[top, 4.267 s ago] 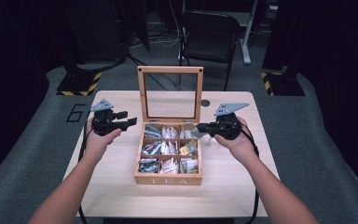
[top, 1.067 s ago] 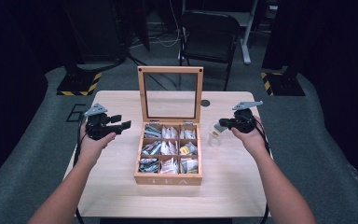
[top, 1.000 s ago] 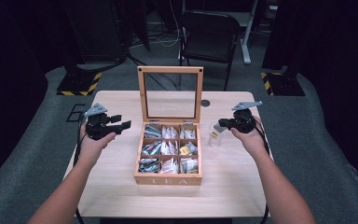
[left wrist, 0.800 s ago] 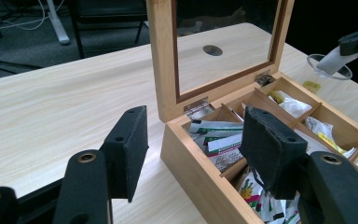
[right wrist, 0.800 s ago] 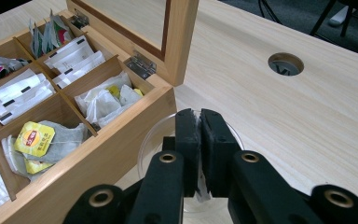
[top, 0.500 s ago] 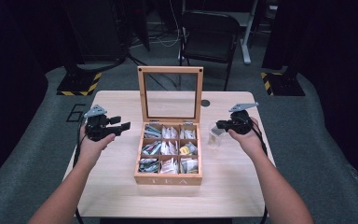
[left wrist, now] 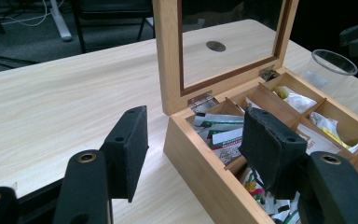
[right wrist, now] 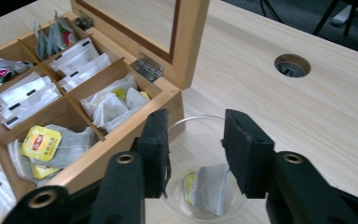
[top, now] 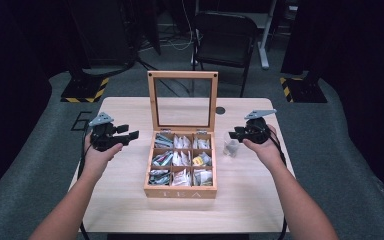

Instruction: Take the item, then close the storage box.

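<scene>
Wooden tea box (top: 181, 191) beside glass cup (top: 230, 148)

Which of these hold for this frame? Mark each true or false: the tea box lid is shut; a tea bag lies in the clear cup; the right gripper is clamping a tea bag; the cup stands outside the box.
1. The tea box lid is shut. False: it stands upright, open.
2. A tea bag lies in the clear cup. True.
3. The right gripper is clamping a tea bag. False: its jaws have just been opening and nothing is between them above the cup.
4. The cup stands outside the box. True: on the table, beside the box's right wall.
</scene>
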`<state>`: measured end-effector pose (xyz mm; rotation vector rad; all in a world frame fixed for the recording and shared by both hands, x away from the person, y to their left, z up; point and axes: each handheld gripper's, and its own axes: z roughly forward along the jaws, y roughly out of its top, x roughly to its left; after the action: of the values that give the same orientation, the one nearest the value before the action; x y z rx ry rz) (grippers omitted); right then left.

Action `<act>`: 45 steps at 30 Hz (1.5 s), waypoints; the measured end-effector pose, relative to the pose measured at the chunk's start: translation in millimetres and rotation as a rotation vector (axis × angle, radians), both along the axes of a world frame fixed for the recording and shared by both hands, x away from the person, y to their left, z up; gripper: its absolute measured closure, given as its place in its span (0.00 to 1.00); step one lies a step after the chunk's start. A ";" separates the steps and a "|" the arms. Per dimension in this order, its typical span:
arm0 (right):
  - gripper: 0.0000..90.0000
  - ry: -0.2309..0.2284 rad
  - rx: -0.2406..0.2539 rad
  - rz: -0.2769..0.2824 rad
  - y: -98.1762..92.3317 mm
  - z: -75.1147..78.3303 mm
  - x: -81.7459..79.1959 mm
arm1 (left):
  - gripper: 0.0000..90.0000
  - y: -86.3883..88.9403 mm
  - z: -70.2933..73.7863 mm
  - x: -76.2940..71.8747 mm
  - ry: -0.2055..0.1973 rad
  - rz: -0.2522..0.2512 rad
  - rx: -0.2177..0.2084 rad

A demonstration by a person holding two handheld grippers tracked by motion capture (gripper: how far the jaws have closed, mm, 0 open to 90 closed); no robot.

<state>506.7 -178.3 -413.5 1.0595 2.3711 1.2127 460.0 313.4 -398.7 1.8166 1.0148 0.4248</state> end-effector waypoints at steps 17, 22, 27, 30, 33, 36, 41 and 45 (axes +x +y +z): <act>0.61 -0.035 0.026 0.030 13.3 26.4 -2.9 | 0.46 -0.2 6.9 0.9 -0.013 0.009 -0.005; 0.56 -0.061 0.018 0.027 18.3 38.4 -3.6 | 0.46 1.2 7.5 1.0 -0.009 0.009 0.001; 0.55 -0.066 0.032 0.018 21.2 43.2 -2.7 | 0.46 1.3 7.2 2.3 -0.006 0.007 -0.001; 0.54 -0.058 0.025 0.022 23.8 44.0 -0.2 | 0.46 0.5 6.5 4.3 -0.005 0.005 0.002; 0.54 -0.058 0.023 0.030 25.9 43.7 3.8 | 0.46 0.2 7.1 5.7 -0.005 0.003 0.002; 0.53 -0.059 0.033 0.020 30.6 42.3 12.0 | 0.46 0.1 9.4 7.5 -0.007 -0.006 0.008; 0.54 -0.055 0.017 0.013 38.0 40.0 20.0 | 0.46 -1.0 10.0 6.9 -0.011 -0.005 0.006; 0.53 -0.058 0.019 0.016 42.6 40.7 25.3 | 0.46 -0.2 9.7 6.5 -0.010 -0.005 0.008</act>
<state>532.0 -135.7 -372.8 0.9990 2.3329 1.2565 466.5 313.3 -389.1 1.8227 1.0030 0.4351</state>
